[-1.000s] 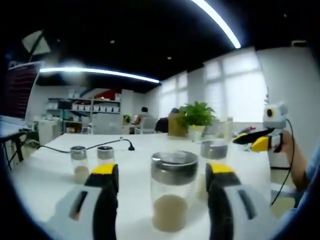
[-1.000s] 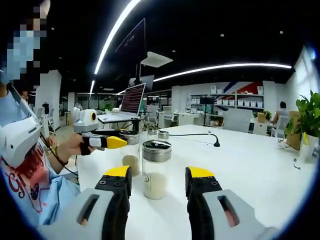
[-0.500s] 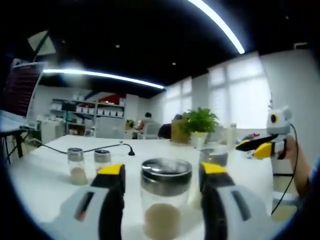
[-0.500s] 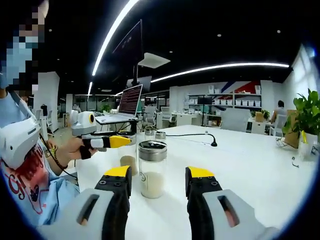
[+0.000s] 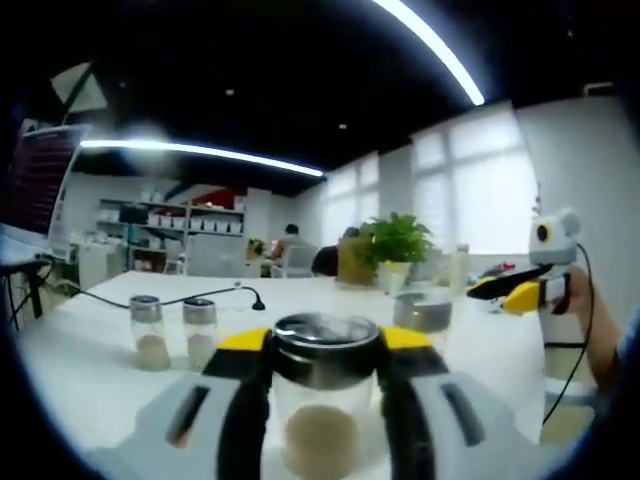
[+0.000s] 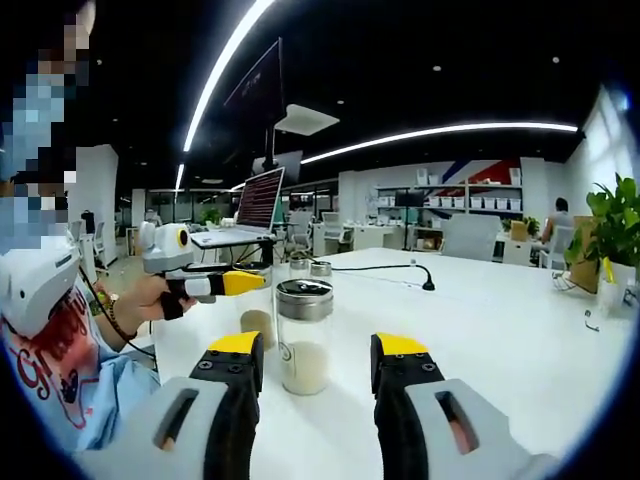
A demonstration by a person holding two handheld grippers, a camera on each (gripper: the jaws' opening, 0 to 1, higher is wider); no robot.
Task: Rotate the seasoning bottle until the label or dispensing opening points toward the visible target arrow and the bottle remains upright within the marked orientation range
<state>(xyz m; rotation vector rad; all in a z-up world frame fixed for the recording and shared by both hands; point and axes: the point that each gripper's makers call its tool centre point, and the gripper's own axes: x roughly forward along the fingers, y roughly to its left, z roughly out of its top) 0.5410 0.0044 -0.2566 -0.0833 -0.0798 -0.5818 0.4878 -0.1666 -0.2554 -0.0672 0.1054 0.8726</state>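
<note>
A glass seasoning bottle (image 5: 322,420) with a metal lid and pale powder stands upright on the white table (image 5: 80,370). My left gripper (image 5: 322,345) is shut on it, its yellow-tipped jaws pressed against both sides of the lid. In the right gripper view the left gripper (image 6: 215,285) reaches in from the left, over that same bottle (image 6: 262,322). A second, similar bottle (image 6: 304,338) stands just ahead of my right gripper (image 6: 310,345), which is open and apart from it. The second bottle (image 5: 425,312) and the right gripper (image 5: 520,290) also appear in the left gripper view.
Two small spice bottles (image 5: 150,335) and a black cable (image 5: 200,295) lie further back on the table. A potted plant (image 5: 395,240) stands at the far side. A laptop (image 6: 245,212) sits behind the person's hand (image 6: 150,297).
The left gripper's jaws have come in from well apart and now clamp the bottle's lid. The right gripper has stayed open and nearly still.
</note>
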